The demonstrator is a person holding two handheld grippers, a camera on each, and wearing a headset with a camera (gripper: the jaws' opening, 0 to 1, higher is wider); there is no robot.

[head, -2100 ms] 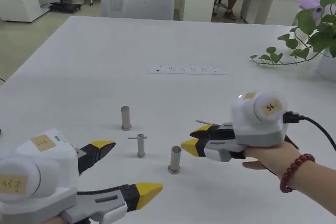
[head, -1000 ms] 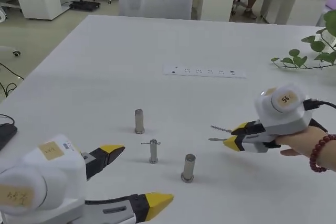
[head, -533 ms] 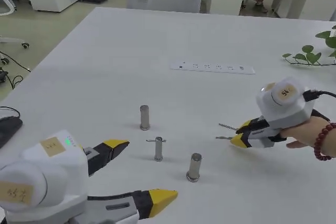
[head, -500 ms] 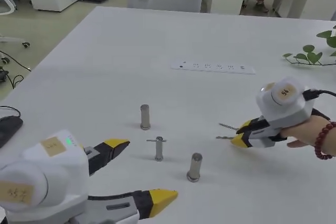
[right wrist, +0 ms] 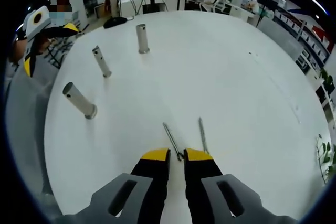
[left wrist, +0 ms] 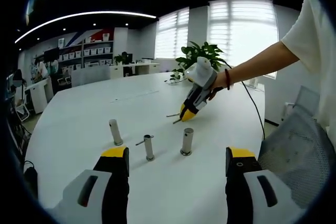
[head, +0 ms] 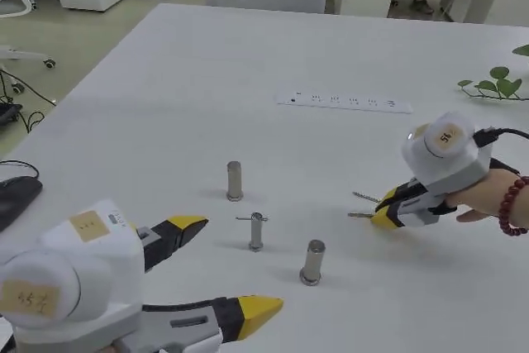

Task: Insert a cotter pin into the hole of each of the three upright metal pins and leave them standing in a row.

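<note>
Three upright metal pins stand in a diagonal row: the far pin (head: 235,181), the middle pin (head: 256,231) with a cotter pin through its top, and the near pin (head: 312,262). To their right my right gripper (head: 383,217) rests low on the table, shut on the end of a loose cotter pin (right wrist: 172,139). A second cotter pin (right wrist: 201,134) lies just beside that jaw. My left gripper (head: 223,266) hovers open at the lower left, nothing between its fingers. From the left gripper view the row (left wrist: 149,147) stands ahead of the jaws.
A white power strip (head: 343,102) lies farther back on the white table (head: 165,105). A potted plant (head: 496,84) trails at the right edge. A dark cable (head: 16,192) sits at the left edge. Chairs and desks stand beyond the table.
Two seconds ago my right gripper was close beside the near pin; it has drawn back right to the loose cotter pins. The left gripper has held still. The head camera shifted.
</note>
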